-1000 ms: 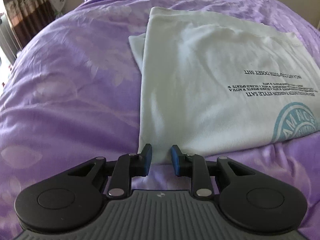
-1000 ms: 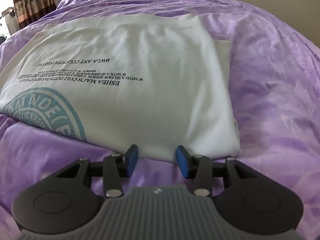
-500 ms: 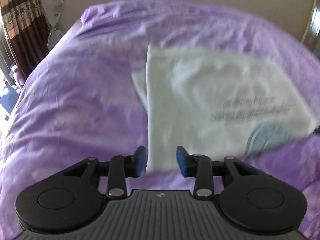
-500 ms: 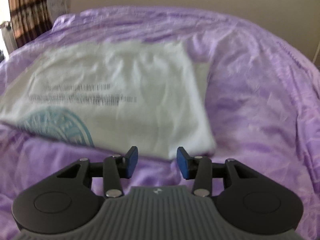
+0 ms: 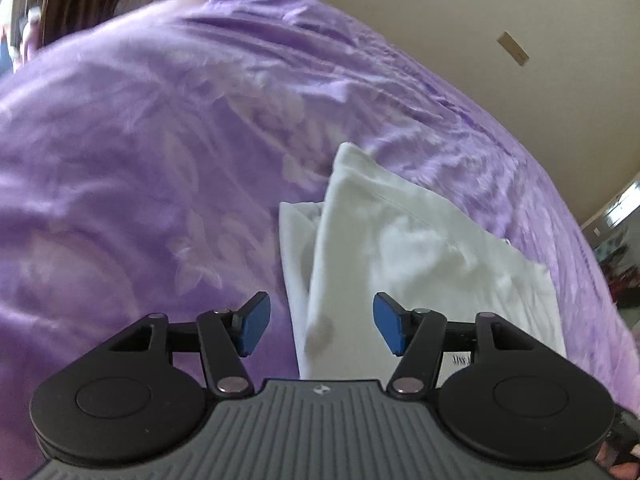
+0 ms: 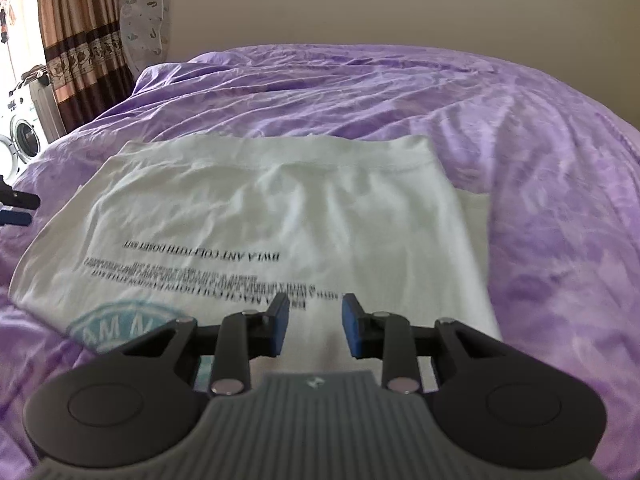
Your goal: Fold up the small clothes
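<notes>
A white T-shirt (image 6: 280, 216) with black lettering and a teal round print lies folded flat on the purple bedspread (image 6: 540, 200). In the left wrist view the same T-shirt (image 5: 420, 248) shows its left folded edge with a sleeve tucked under. My left gripper (image 5: 318, 328) hovers over that edge, its jaws opening wide, nothing pressed between the blue pads. My right gripper (image 6: 314, 326) hangs above the shirt's near edge by the lettering, jaws closing, with only air between them. The left gripper's fingertips (image 6: 16, 208) peek in at the far left of the right wrist view.
The purple bedspread (image 5: 140, 160) spreads wide on all sides of the shirt. Brown curtains (image 6: 80, 40) and a washing machine (image 6: 20, 140) stand beyond the bed's far left. A beige wall (image 6: 360, 0) runs behind the bed.
Both grippers have lifted off the shirt's near edge. The left one swung toward the shirt's left side and rolled while its jaws widened. The right one rose and its jaws narrowed.
</notes>
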Demonstrator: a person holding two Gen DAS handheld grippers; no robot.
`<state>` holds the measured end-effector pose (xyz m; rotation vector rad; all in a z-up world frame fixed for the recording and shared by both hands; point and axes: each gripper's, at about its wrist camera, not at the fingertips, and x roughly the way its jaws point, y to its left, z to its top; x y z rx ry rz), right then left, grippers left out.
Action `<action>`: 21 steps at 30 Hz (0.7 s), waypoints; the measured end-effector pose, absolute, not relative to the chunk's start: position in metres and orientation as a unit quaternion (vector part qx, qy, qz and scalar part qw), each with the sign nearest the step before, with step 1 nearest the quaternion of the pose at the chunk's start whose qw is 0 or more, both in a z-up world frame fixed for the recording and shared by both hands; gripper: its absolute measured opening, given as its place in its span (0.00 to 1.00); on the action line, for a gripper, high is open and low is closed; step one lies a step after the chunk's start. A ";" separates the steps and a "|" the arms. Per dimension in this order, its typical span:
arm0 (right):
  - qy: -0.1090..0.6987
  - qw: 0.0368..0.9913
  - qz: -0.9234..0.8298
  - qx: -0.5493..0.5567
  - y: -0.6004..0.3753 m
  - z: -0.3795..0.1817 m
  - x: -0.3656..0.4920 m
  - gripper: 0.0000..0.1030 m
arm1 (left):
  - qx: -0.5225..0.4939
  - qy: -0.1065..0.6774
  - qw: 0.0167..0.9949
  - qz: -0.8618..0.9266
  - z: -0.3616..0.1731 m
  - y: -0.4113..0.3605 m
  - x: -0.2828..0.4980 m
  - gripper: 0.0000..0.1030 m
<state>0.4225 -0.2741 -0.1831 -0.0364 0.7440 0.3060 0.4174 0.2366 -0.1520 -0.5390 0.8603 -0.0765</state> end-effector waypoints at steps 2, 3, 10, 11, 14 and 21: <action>0.365 0.919 0.150 -0.019 -0.269 -0.188 0.435 0.24 | -0.273 0.415 0.867 -0.043 -0.164 0.243 0.428 0.68; 0.367 0.918 0.150 -0.019 -0.267 -0.191 0.442 0.24 | -0.277 0.417 0.865 -0.039 -0.170 0.246 0.433 0.68; 0.366 0.916 0.163 -0.022 -0.252 -0.204 0.470 0.24 | -0.298 0.403 0.862 -0.071 -0.192 0.255 0.454 0.66; 0.366 0.916 0.163 -0.020 -0.250 -0.207 0.472 0.24 | -0.299 0.401 0.863 -0.078 -0.193 0.254 0.455 0.58; 0.367 0.916 0.162 -0.019 -0.249 -0.213 0.474 0.24 | -0.294 0.402 0.861 -0.101 -0.196 0.247 0.458 0.17; 0.364 0.918 0.158 -0.017 -0.259 -0.211 0.470 0.22 | -0.232 0.380 0.890 -0.097 -0.160 0.224 0.450 0.07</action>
